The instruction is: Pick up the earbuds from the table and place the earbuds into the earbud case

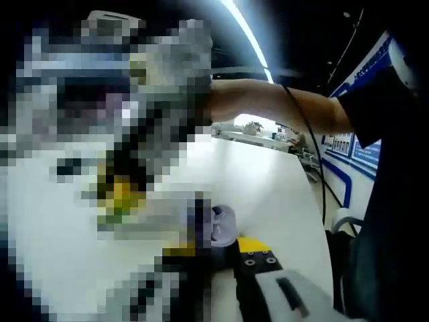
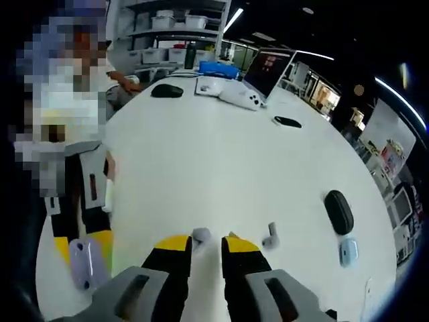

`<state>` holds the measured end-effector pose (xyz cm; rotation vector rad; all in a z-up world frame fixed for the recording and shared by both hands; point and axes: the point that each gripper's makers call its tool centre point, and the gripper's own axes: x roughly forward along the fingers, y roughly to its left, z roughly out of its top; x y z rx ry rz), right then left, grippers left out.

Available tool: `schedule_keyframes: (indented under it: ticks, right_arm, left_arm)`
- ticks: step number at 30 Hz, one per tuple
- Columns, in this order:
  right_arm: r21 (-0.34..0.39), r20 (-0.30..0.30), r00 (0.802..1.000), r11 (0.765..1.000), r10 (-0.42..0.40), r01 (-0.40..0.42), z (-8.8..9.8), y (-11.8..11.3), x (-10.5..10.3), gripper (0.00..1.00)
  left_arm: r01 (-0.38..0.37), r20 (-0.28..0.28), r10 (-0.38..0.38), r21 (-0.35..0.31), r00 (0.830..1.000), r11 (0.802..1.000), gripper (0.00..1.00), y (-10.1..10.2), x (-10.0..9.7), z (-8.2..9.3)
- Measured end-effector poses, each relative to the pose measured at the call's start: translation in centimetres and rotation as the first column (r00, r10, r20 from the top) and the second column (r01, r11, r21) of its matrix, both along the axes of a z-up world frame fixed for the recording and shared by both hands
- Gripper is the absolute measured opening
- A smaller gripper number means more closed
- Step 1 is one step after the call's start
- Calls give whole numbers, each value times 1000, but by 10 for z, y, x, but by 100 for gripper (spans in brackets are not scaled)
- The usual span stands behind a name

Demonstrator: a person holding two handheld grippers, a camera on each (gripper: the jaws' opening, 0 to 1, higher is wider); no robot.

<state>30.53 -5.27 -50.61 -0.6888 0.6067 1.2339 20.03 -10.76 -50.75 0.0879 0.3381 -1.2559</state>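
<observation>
My right gripper (image 2: 206,243) hovers low over the white table (image 2: 221,168), jaws slightly apart. A small white earbud (image 2: 200,235) lies right at the gap between its yellow tips, not clamped. A second earbud (image 2: 269,236) lies on the table just to the right. My left gripper (image 2: 82,247) comes in from the left, shut on a lavender earbud case (image 2: 84,263). In the left gripper view the same case (image 1: 222,225) sits between that gripper's (image 1: 214,249) yellow-tipped jaws, one of them partly hidden.
A black oval case (image 2: 338,211) and a light blue earbud case (image 2: 348,251) lie to the right. Farther back are a laptop (image 2: 269,68), a white controller (image 2: 241,98), a black mouse (image 2: 166,90) and a small black item (image 2: 287,121). A person's arm (image 1: 275,102) reaches across.
</observation>
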Motion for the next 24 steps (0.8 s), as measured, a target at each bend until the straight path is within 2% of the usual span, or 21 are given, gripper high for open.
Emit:
schedule_keyframes:
  ticks: [7,11,19,24]
  right_arm:
    - [-43,-15,1000,999,-12,11,-9,5,-1,16]
    - [-37,-27,999,999,-32,31,-8,7,0,16]
    - [-68,25,999,997,-37,39,-9,7,2,18]
    - [-107,42,999,994,-17,21,-9,-7,0,18]
  left_arm:
    - [-2,1,2,1,1000,1000,19,0,0,0]
    - [-2,1,2,1,1000,1000,19,-1,0,0]
    - [-2,1,2,1,1000,1000,19,-1,0,0]
    - [0,1,0,1,1000,1000,19,-2,0,0]
